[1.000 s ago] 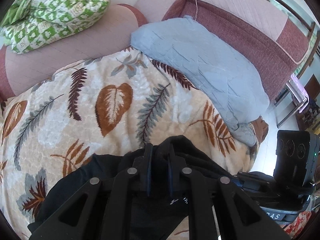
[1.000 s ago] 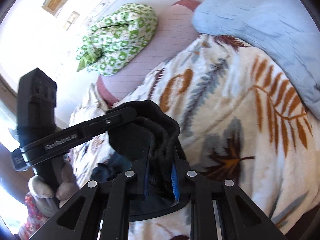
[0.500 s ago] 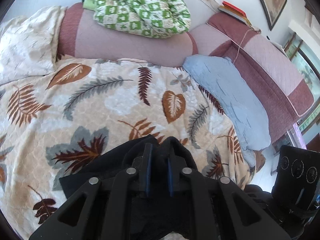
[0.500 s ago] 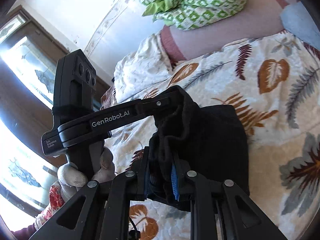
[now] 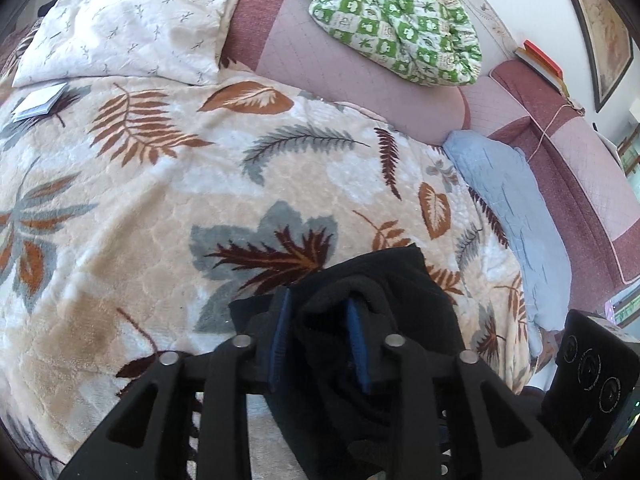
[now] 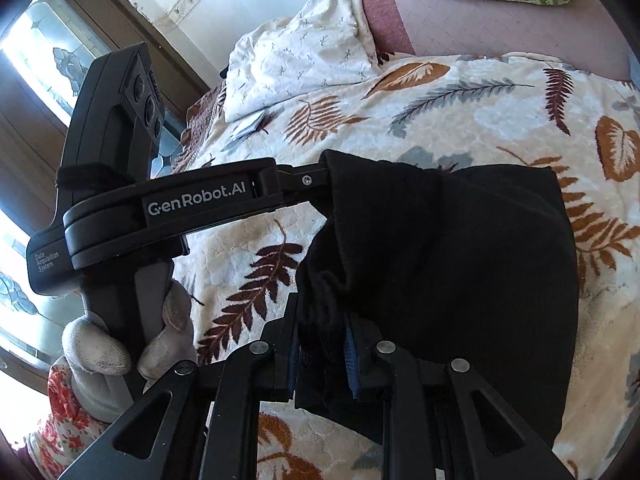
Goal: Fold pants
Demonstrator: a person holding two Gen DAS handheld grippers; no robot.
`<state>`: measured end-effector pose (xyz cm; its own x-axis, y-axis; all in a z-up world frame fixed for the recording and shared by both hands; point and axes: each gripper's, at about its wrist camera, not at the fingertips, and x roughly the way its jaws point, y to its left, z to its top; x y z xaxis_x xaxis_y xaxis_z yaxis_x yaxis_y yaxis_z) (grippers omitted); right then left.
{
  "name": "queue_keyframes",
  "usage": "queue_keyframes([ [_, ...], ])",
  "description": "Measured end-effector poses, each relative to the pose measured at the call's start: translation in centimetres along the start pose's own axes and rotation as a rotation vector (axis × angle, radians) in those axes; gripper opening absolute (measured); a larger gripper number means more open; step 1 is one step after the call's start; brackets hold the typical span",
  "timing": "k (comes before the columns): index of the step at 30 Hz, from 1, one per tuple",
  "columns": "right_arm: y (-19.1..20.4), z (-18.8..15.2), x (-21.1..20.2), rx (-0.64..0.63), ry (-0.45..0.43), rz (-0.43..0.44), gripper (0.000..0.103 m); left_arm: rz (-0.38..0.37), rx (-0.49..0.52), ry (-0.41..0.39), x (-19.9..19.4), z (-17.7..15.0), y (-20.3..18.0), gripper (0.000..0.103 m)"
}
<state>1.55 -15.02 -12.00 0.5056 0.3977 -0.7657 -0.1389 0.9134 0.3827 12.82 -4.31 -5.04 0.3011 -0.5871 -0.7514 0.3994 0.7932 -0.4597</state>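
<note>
The left gripper [image 5: 320, 332] is clenched on a bunched edge of the black pants [image 5: 380, 280], thick cloth wadded between its blue pads [image 5: 278, 340]. The right gripper [image 6: 322, 344] likewise pinches a gathered black edge between its own pads. Seen from the right wrist, the left gripper [image 6: 320, 184] reaches in from the side with the cloth draped over its fingers, and a white-gloved hand [image 6: 120, 344] grips its handle. Holding two points of one edge, just beside each other, probably lets the person carry that edge across and lay it flat as a fold.

The pants are soft, matte and finely ribbed; the part beyond the grippers lies as a broad, smooth panel on the blanket [image 5: 160, 208]. The blanket is plush, cream with rust, grey and maroon leaves. Beyond it sit a quilted pink sofa back [image 5: 340, 76], a crumpled white quilt [image 5: 132, 20], a green checked bundle [image 5: 400, 20] and a blue pad [image 5: 508, 200].
</note>
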Motion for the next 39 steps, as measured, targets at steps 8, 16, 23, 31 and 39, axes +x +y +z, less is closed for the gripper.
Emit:
queue_keyframes([
  [8,1.0,-1.0,0.2,-0.035,0.018,0.065,0.073,0.042,-0.152,-0.029,-2.8,-0.6,4.6,0.053],
  [16,0.5,-2.7,-3.5,-0.135,0.027,0.092,0.073,0.071,-0.094,-0.084,-6.3,-0.9,0.8,0.053],
  [23,-5.5,-2.8,-7.7,0.012,-0.079,-0.006,0.073,-0.063,-0.075,-0.039,-3.0,-0.1,-4.1,0.060],
  [31,-10.1,-2.6,-7.2,0.137,-0.077,-0.079,0.073,-0.015,-0.308,0.038,1.8,-2.9,0.8,0.060],
  [39,-12.0,-3.6,-5.4,0.205,-0.054,-0.074,0.078,0.028,-0.289,0.037,0.2,-4.4,1.1,0.060],
])
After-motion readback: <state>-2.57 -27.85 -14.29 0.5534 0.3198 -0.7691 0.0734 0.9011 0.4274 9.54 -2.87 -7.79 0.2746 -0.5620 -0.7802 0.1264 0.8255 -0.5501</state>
